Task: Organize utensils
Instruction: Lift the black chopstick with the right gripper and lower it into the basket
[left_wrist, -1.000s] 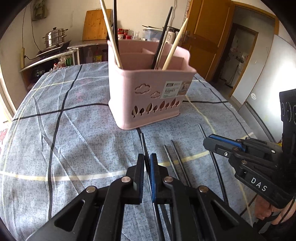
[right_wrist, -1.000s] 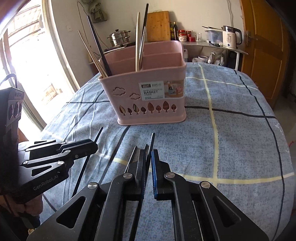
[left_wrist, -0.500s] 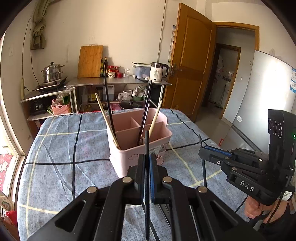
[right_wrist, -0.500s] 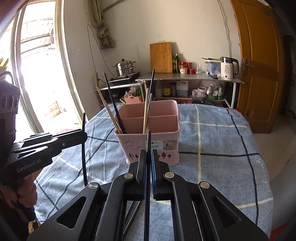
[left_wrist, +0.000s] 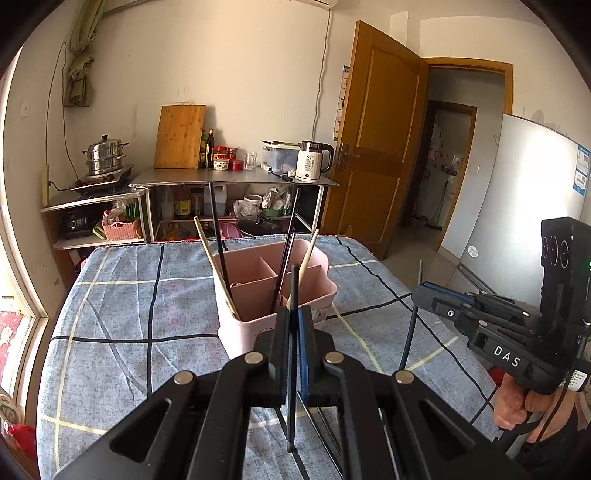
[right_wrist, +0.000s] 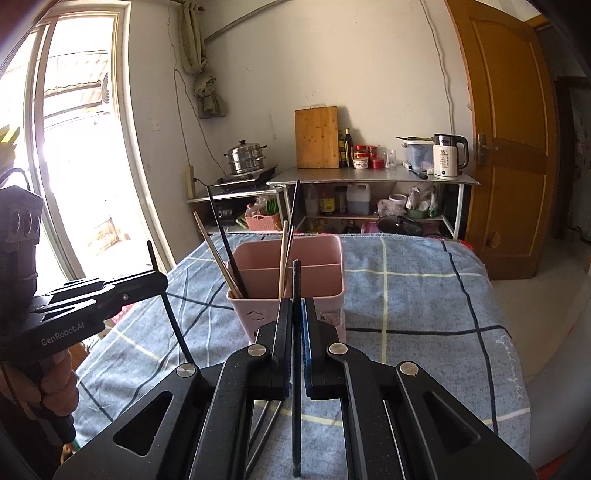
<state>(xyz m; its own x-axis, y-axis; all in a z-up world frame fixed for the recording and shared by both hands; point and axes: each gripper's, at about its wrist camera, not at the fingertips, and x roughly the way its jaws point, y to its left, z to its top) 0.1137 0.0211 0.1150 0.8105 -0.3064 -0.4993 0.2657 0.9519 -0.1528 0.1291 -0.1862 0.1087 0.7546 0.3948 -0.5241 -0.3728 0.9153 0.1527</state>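
My left gripper (left_wrist: 294, 312) is shut on a black chopstick (left_wrist: 292, 373), held upright above the table just in front of the pink utensil basket (left_wrist: 236, 332). My right gripper (right_wrist: 296, 305) is shut on another black chopstick (right_wrist: 295, 387), also upright and just short of the basket (right_wrist: 325, 284). Each wrist view shows the other gripper off to the side: the right gripper (left_wrist: 421, 293) with its chopstick (left_wrist: 409, 332), and the left gripper (right_wrist: 162, 281) with its chopstick (right_wrist: 173, 325). Wooden and black chopsticks (left_wrist: 221, 273) stand in the basket's compartments. More black chopsticks (right_wrist: 264, 424) lie on the cloth below.
A blue checked tablecloth (left_wrist: 122, 317) covers the table. Behind it a metal shelf (left_wrist: 229, 177) carries a kettle, jars and a wooden cutting board, with a steamer pot (left_wrist: 104, 155) to the left. A wooden door (left_wrist: 376, 147) and a fridge (left_wrist: 524, 206) stand on the right.
Both grippers have risen from the tabletop, each lifting its black chopstick clear of the cloth. The basket now sits lower and smaller in both views.
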